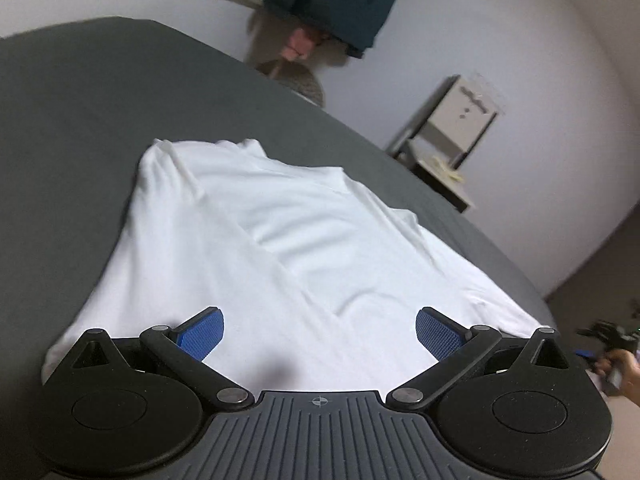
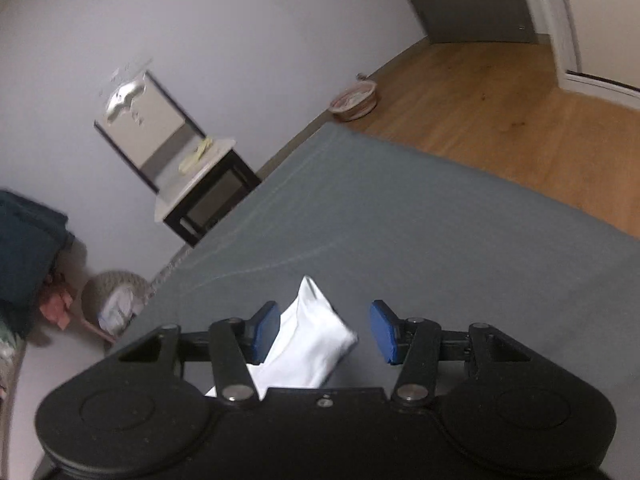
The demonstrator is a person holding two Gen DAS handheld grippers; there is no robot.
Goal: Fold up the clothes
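Note:
A white shirt point(image 1: 304, 236) lies spread and creased on the dark grey bed sheet point(image 1: 80, 128). My left gripper point(image 1: 320, 334) hovers over the shirt's near edge, open wide, with nothing pinched between its blue pads point(image 1: 202, 336). In the right wrist view my right gripper point(image 2: 325, 332) stands about half open above the grey sheet point(image 2: 440, 240). A white corner of cloth point(image 2: 316, 336) lies between its jaws. That cloth sits next to the left pad point(image 2: 266, 330) and clear of the right one. At the right edge of the left wrist view a hand point(image 1: 626, 368) holds a dark device.
A black nightstand point(image 2: 208, 200) with a white top stands against the wall past the bed's far edge. A woven basket point(image 2: 116, 300) holding cloth sits on the floor beside it. Another low basket point(image 2: 354, 100) rests on the wooden floor point(image 2: 500, 92). A dark teal garment point(image 1: 340, 0) hangs behind the bed.

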